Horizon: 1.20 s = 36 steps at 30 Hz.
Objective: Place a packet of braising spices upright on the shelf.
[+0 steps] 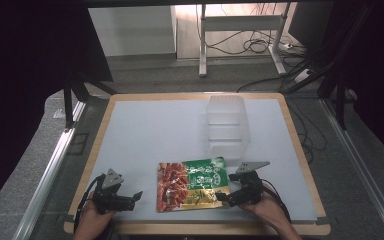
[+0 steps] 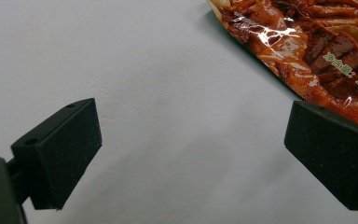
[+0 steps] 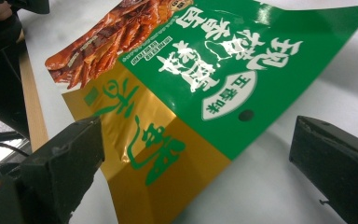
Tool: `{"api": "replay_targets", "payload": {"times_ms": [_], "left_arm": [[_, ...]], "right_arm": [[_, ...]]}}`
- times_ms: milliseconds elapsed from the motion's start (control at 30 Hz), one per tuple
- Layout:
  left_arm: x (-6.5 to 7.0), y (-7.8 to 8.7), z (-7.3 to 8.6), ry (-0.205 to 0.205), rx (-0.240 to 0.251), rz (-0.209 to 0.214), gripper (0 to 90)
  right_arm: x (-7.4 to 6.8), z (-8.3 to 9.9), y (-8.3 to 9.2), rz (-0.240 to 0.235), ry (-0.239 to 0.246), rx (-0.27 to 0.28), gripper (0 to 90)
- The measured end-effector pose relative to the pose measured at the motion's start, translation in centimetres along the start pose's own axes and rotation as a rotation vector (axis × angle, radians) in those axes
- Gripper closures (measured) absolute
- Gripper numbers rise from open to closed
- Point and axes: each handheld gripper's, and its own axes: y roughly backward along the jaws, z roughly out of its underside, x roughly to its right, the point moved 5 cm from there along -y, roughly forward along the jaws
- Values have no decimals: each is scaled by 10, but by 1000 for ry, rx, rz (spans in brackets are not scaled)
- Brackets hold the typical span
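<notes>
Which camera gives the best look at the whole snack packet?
The high view: the snack packet lies whole and flat on the table, with every edge visible. The right gripper view shows its green and gold end close up; the left gripper view catches just a red corner.

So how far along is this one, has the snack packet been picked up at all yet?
Nothing looks done: the snack packet lies flat on the table mat, apart from the clear plastic container. In hand: the right gripper, jaws open, sits at the packet's gold edge; the left gripper waits open beside its red end. Gripping and moving the packet remain.
</notes>
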Motion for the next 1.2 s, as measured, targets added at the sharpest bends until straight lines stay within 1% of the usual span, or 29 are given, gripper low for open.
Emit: {"api": "replay_targets", "payload": {"times_ms": [100, 167, 200, 233, 300, 333, 367, 533, 567, 633, 667, 767, 833, 867, 900, 933, 967, 1033, 1100, 1133, 1167, 1200], "left_arm": [[0, 0, 0, -3, -1, -2, 39], [0, 0, 0, -5, -2, -3, 39], [0, 0, 0, -5, -2, -3, 39], [1, 0, 0, -5, -2, -2, 39], [1, 0, 0, -6, -3, -3, 39], [1, 0, 0, -6, -3, -3, 39], [1, 0, 0, -7, -3, -3, 39], [1, -1, 0, -11, -7, -5, 40], [1, -1, 0, -11, -7, -5, 40], [1, -1, 0, -12, -8, -5, 40], [1, -1, 0, -12, -8, -5, 40], [1, -1, 0, -14, -7, -5, 40], [2, -1, 0, -15, -8, -6, 40], [2, -1, 0, -15, -8, -6, 40], [2, -1, 0, -17, -11, -7, 40], [2, -1, 0, -17, -11, -7, 40], [2, -1, 0, -19, -12, -8, 40], [2, -1, 0, -21, -13, -8, 40], [2, -1, 0, -21, -14, -9, 40], [2, -1, 0, -21, -14, -9, 40], [2, -1, 0, -21, -13, -8, 40], [2, -1, 0, -21, -14, -9, 40]], "right_arm": [[-1, -1, -3, 2, -1, -20, 57], [-1, -2, -5, -1, -6, -32, 94], [-1, -2, -5, -1, -6, -32, 94], [0, -3, -6, 4, -7, -37, 141], [0, -5, -6, 8, -2, -40, 199], [0, -5, -6, 8, -2, -40, 199], [0, -6, -7, 17, 7, -47, 253], [1, -9, -12, 22, 22, -62, 342], [1, -9, -12, 22, 22, -62, 342], [1, -12, -15, 23, 28, -68, 392], [1, -12, -15, 23, 28, -68, 392], [2, -15, -18, 20, 39, -88, 459], [3, -17, -18, 31, 48, -91, 516], [3, -17, -18, 31, 48, -91, 516], [3, -19, -18, 38, 54, -91, 584], [3, -19, -18, 38, 54, -91, 584], [3, -20, -18, 43, 54, -90, 636], [4, -21, -19, 44, 49, -96, 685], [5, -22, -21, 50, 43, -102, 719], [5, -22, -21, 50, 43, -102, 719], [5, -23, -22, 45, 41, -105, 737], [5, -23, -24, 34, 29, -118, 775]]}}
